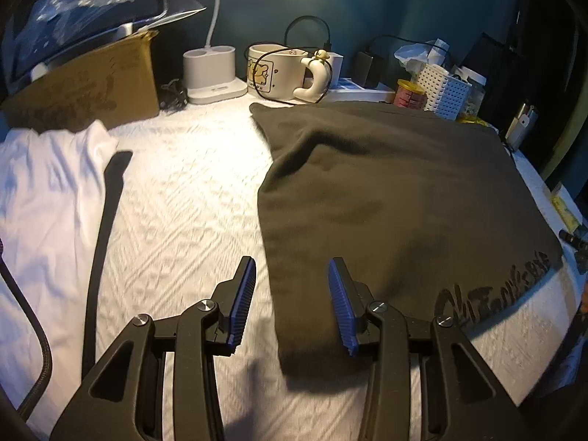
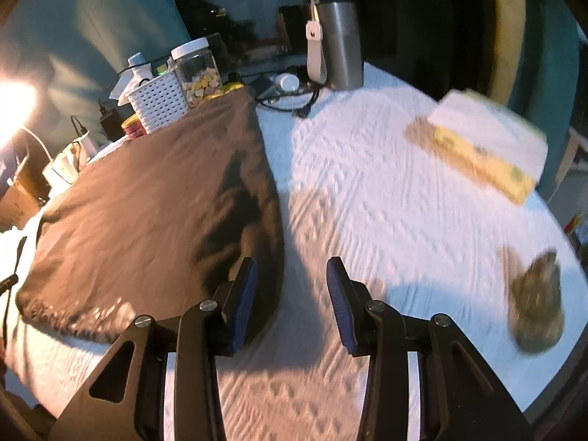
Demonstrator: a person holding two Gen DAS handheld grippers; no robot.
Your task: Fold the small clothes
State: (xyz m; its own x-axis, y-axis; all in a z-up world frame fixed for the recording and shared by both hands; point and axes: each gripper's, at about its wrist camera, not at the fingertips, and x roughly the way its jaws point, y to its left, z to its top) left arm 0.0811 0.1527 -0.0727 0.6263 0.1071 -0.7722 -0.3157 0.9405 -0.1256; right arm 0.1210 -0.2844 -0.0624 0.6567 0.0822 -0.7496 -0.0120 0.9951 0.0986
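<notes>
Left wrist view: the dark garment lies spread flat on the white textured cover, with black lettering along the edge nearest the right of the picture. The left gripper hangs above the garment's near left edge with its blue-padded jaws apart and nothing clamped between them; one finger is over bare cover, the other over the cloth. To the left lies a white garment with a dark strap beside it. At the back stand a cardboard box, a white lamp base, a cream mug with a black cable draped over it, and a white perforated basket.

In the right wrist view the same garment looks brown under the warm light and fills the left half of the picture. The right gripper is over its right edge, jaws parted and empty, its left finger above the cloth and its right one above the cover. Beyond are a steel tumbler, a clear jar of small yellow pieces and a white box, blurred. A brownish lump sits well to the right, too blurred to identify.
</notes>
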